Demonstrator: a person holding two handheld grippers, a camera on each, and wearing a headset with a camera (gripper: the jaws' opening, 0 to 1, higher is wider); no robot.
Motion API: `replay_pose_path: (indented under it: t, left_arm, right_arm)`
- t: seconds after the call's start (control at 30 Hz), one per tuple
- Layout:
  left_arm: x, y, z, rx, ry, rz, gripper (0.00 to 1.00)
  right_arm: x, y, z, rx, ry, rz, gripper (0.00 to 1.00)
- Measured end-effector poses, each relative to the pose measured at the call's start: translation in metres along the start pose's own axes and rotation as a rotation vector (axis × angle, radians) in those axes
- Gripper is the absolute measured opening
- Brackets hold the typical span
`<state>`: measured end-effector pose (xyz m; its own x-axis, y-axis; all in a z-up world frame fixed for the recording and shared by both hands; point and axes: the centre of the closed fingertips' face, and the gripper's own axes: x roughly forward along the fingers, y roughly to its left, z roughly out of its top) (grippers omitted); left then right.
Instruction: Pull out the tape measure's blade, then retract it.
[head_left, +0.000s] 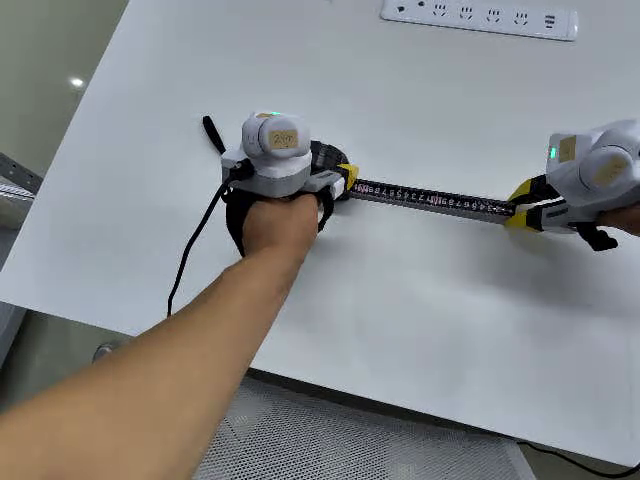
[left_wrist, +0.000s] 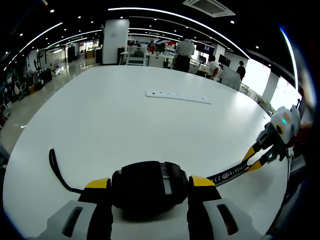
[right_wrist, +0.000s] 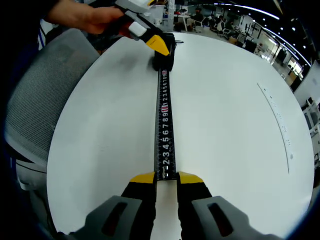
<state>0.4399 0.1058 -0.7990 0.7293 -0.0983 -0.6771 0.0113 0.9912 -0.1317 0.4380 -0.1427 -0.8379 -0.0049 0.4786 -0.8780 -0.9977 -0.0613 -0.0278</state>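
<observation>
Head view has your left hand-held gripper (head_left: 337, 180) clamped on the tape measure (head_left: 324, 158), pinning it to the counter (head_left: 420, 300), while your right hand-held gripper (head_left: 520, 212) pinches the blade (head_left: 430, 200) tip so it can't snap back.

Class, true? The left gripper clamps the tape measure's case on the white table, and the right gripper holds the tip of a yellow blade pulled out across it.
Not quite: the blade is black with pale numbers, not yellow, as the right gripper view shows. The left gripper does clamp the case, and the right gripper holds the tip.
</observation>
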Motion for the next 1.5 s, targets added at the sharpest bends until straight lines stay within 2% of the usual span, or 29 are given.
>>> replay_pose_path:
  t: [0.67,1.5]
  left_arm:
    - [0.000,0.000,-0.001,-0.014,-0.010,-0.014,0.56]
    - [-0.001,0.000,0.000,-0.024,-0.015,-0.028,0.56]
  right_arm:
    - [0.012,0.001,0.022,0.031,-0.038,0.011,0.11]
    - [0.024,0.001,0.047,0.036,-0.072,0.016,0.11]
